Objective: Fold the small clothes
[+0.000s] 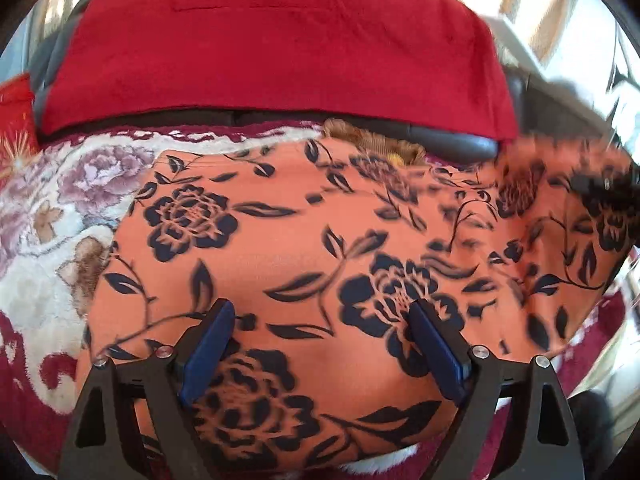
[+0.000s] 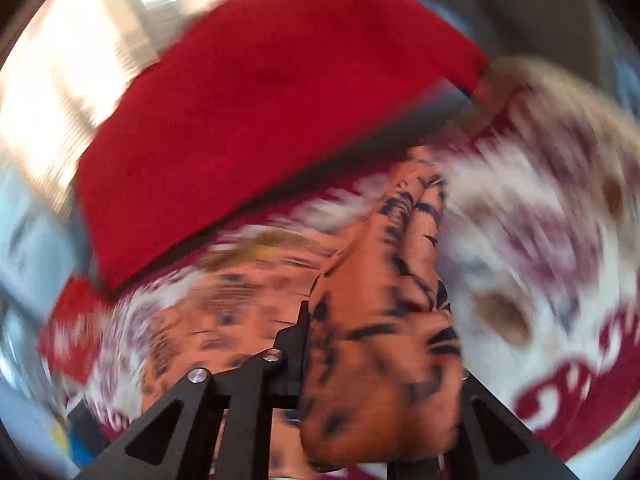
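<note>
Orange floral garment (image 1: pixel 304 248) bunched in right gripper (image 2: pixel 380 344) jaws; left gripper (image 1: pixel 320 344) jaws spread; no writing.

An orange garment (image 1: pixel 304 248) printed with navy-black roses, leaves and thin stems fills the centre and lower part of the left wrist view. A bunched fold of that print stands at centre bottom in the right wrist view, streaked by blur. Above it in both views lies a plain, deep red cloth (image 1: pixel 276 52). At the left of the left wrist view shows a cream rug (image 1: pixel 48 240) with mauve flowers, tan butterflies and maroon scrolls. The left gripper (image 1: pixel 322 320) is black with dark blue pads (image 1: pixel 212 352); the right gripper (image 2: pixel 380 360) is black.
</note>
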Demonstrator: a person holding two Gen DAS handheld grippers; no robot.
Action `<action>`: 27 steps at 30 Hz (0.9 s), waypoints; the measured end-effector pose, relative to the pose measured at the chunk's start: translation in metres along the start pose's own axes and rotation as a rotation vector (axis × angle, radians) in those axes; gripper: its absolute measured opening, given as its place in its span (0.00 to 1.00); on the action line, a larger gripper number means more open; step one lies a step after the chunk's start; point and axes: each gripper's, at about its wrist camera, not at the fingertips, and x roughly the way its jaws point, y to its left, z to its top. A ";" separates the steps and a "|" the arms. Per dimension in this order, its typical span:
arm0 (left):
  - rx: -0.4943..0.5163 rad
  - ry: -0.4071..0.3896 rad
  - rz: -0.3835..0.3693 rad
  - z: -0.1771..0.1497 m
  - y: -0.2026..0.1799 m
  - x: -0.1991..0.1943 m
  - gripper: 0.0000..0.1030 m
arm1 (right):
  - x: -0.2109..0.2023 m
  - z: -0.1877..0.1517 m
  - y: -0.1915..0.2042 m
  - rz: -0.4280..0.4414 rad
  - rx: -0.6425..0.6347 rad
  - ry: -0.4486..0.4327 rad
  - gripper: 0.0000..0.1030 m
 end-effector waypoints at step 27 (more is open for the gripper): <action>-0.637 -0.200 0.253 0.006 0.190 -0.065 0.85 | 0.125 -0.098 0.208 0.056 -0.468 0.300 0.15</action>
